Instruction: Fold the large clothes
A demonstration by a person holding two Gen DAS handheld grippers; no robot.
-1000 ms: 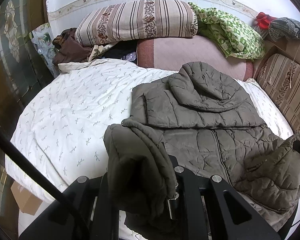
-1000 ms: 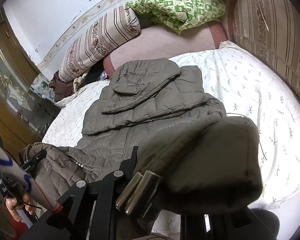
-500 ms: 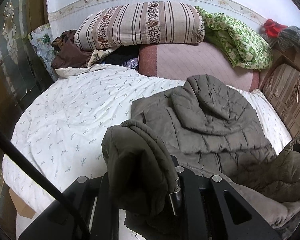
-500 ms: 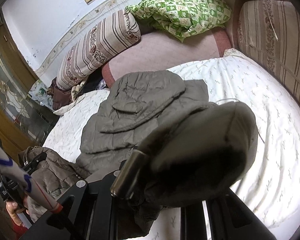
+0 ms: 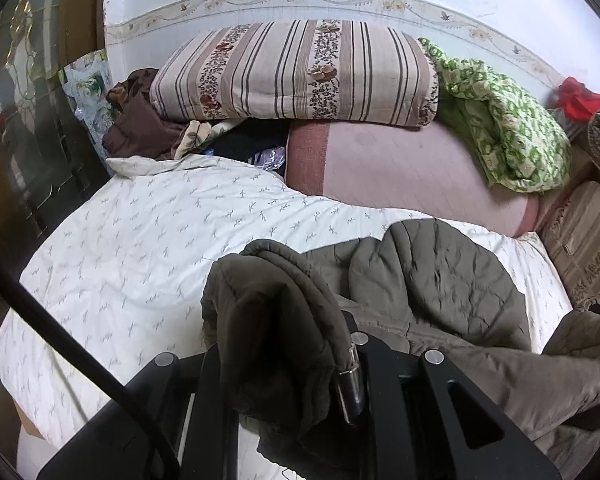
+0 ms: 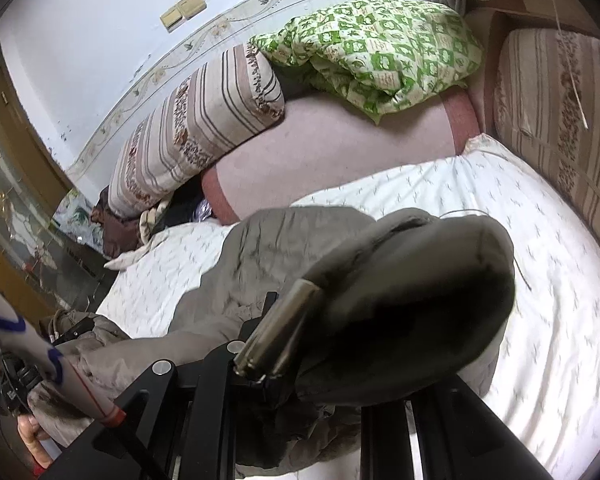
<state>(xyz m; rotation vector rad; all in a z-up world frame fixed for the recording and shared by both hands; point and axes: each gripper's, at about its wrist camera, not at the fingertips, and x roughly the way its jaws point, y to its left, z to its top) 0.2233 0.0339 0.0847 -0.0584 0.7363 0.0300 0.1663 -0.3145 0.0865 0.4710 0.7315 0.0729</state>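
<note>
The left claw is clenched on a bunched fold of the olive jacket; the right claw grips another thick fold of it. Between them the jacket hangs lifted, its far part with the hood lying on the white sheet, short of the striped pillow.

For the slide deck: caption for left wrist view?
Left gripper shut on olive jacket hem above white bedsheet.
</note>
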